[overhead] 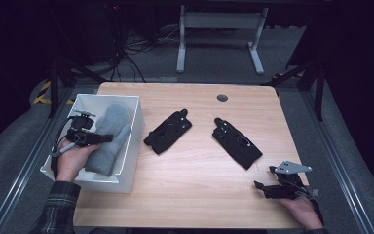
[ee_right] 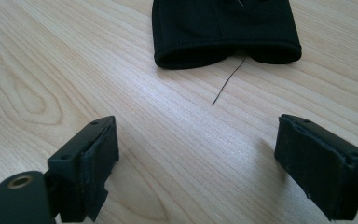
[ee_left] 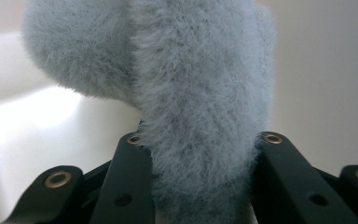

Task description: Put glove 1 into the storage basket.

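Inside the white bin [overhead: 131,141], left hand-held gripper [overhead: 108,138] pinches a soft, light grey mitten [overhead: 111,127] mid-body; right hand-held gripper [overhead: 259,187] rests spread.

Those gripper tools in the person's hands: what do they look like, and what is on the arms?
Both are black. The right gripper carries a grey three-cornered plate; its jaws have brass-coloured rivets. A black cable trails from the left gripper. A dark plaid sleeve covers the left forearm.

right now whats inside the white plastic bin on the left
A fuzzy grey mitten lies in the white plastic bin, with the left gripper closed on it. The mitten and hand cover most of the bin floor, so anything underneath is hidden.
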`<state>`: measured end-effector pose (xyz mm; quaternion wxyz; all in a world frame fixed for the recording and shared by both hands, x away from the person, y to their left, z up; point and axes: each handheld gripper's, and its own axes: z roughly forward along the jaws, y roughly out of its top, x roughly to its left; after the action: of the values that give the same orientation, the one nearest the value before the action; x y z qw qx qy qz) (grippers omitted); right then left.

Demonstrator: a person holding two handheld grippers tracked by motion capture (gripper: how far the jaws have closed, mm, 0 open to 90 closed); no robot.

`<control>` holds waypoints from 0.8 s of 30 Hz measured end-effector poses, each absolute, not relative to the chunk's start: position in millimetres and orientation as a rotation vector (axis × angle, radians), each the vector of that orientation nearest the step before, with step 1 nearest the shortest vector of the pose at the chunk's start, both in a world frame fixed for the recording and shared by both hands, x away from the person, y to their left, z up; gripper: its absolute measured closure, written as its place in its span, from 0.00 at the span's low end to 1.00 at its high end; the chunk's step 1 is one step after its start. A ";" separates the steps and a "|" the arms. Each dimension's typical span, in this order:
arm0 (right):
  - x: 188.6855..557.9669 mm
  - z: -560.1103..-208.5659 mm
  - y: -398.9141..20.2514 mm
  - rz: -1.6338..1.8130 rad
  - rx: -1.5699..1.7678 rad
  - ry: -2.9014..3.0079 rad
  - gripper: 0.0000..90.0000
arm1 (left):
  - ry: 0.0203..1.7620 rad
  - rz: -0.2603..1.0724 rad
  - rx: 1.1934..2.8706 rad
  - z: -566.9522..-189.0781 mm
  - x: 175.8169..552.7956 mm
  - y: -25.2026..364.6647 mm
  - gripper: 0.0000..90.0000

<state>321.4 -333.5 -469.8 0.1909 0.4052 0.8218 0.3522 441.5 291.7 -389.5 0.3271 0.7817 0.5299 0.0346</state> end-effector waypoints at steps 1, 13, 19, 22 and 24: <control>321.4 -469.8 -333.4 0.989 1.139 2.308 0.15 | 1.401 0.082 2.052 -394.5 443.3 293.0 0.77; 321.4 -469.8 -333.4 0.989 1.138 2.308 0.15 | 1.518 0.092 2.112 -424.3 454.3 299.1 0.58; 321.4 -469.8 -333.4 0.989 1.137 2.308 0.15 | 1.516 0.184 2.082 -407.8 451.4 300.0 0.34; 321.4 -469.8 -333.4 0.990 1.138 2.308 0.15 | 1.500 0.228 2.055 -397.7 448.3 297.2 0.29; 321.4 -469.8 -333.4 0.989 1.139 2.308 0.15 | 1.490 0.250 2.057 -390.6 446.9 294.1 0.26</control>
<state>321.4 -333.4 -469.8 0.1909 0.4053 0.8217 0.3522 446.9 294.1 -390.6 0.2905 0.7711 0.5588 0.0936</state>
